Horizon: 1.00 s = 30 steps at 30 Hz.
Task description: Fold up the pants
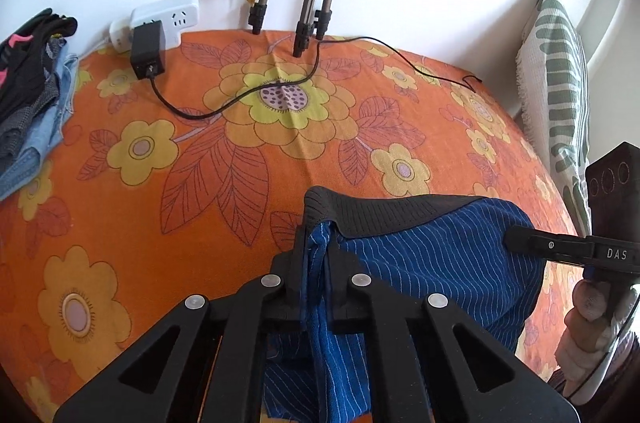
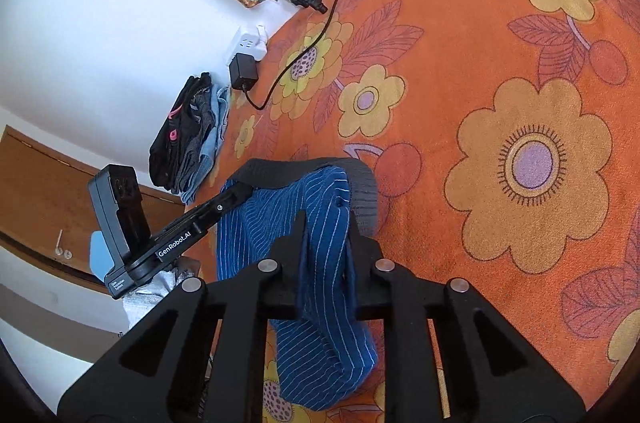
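The left gripper (image 1: 316, 263) is clamped on a bunched fold of the blue striped pants (image 1: 440, 255) just below their dark waistband (image 1: 400, 215). The right gripper (image 2: 326, 247) pinches the same pants at the other end of the waistband. The pants hang between both grippers above the orange flowered bedspread (image 1: 160, 183). A pile of clothes (image 1: 32, 95) lies near the wall, beside a power strip (image 1: 168, 19).

You have blue pants (image 1: 440, 263) with thin pale stripes and a dark grey ribbed waistband (image 1: 392, 211); both claws are black. The bed sheet (image 1: 200, 183) under them is orange with yellow flowers and red-outlined leaves. At its far left corner lies a pile of black, grey and light blue clothes (image 1: 32, 95)
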Motion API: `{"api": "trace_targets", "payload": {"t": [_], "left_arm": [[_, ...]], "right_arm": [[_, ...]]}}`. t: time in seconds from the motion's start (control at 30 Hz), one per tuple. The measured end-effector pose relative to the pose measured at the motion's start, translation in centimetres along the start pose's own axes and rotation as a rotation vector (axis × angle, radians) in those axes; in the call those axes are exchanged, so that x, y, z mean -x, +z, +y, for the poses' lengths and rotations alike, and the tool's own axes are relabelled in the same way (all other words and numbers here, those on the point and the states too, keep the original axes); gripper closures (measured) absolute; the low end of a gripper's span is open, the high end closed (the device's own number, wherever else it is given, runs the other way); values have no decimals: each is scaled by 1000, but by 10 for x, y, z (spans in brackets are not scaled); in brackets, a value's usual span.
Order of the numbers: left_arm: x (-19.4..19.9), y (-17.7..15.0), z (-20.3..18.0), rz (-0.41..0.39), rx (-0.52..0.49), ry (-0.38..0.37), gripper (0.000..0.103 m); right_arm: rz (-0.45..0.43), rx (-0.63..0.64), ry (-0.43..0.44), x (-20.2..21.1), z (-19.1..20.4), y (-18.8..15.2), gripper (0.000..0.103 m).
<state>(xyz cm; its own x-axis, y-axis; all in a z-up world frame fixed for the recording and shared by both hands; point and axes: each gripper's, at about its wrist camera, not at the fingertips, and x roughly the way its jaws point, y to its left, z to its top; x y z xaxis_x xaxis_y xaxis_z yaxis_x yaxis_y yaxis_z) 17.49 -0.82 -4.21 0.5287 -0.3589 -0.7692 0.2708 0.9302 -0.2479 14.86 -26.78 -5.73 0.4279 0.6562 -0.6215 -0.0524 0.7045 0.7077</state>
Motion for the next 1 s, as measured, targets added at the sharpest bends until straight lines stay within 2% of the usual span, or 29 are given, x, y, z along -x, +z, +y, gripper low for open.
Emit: {"api": "trace_targets", "payload": {"t": [0.17, 0.3, 0.47, 0.57, 0.73, 0.87, 1.0], "left_arm": [[73, 13, -11, -180, -12, -28, 99], [133, 17, -33, -325, -72, -11, 99], [185, 3, -43, -401, -66, -53, 99], [204, -18, -45, -383, -59, -70, 99], [219, -57, -45, -329, -54, -79, 99], [181, -67, -31, -208, 9, -87, 99], [116, -62, -10, -86, 62, -51, 99]], "right_arm": [[-147, 187, -2, 41, 53, 0, 91], [-284, 359, -16, 80, 104, -11, 91], [-365, 418, 35, 119, 135, -32, 91], [-356, 407, 81, 131, 140, -48, 91], [-231, 383, 124, 129, 132, -91, 91], [-108, 329, 77, 97, 107, -102, 91], [-37, 245, 4, 54, 70, -86, 91]]}}
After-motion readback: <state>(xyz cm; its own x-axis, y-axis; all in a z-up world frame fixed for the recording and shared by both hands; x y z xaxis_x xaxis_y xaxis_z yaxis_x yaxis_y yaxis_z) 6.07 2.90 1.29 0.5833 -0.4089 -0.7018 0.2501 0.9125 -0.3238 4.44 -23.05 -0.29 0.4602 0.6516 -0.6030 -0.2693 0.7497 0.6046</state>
